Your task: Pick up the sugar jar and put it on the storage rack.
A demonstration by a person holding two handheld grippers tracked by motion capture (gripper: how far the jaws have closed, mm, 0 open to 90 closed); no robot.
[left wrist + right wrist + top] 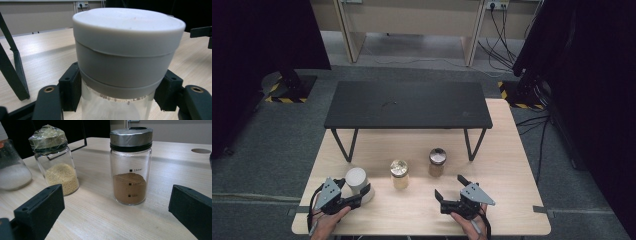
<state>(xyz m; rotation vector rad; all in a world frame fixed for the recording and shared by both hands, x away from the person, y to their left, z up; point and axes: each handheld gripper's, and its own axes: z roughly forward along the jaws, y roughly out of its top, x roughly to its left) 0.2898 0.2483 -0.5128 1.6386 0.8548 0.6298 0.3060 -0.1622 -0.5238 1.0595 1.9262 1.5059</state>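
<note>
High view first: at the lower left of the frame the left gripper (362, 196) has its jaws on either side of a white-capped jar (357, 183) near the front left of the pale wooden table (507, 170). Toward the lower centre stands a jar of yellow grains (399, 174), and just right of it a jar of brown powder (437, 162) with a metal lid. The right gripper (449, 187) sits at the lower right, jaws spread wide and holding nothing, a little apart from the brown jar. A small black bench (408, 105) stands on the table in the middle of the frame. Left gripper view: the white-capped jar (127, 60) is up close, both black pads pressed against its glass just under the cap, so the jaws are clamped on it. Right gripper view: the jaws rise far apart at the lower corners; the brown powder jar (130, 165) stands centre frame between them but farther off, and the yellow grain jar (56, 160) is upper left with a foil-covered top.
</note>
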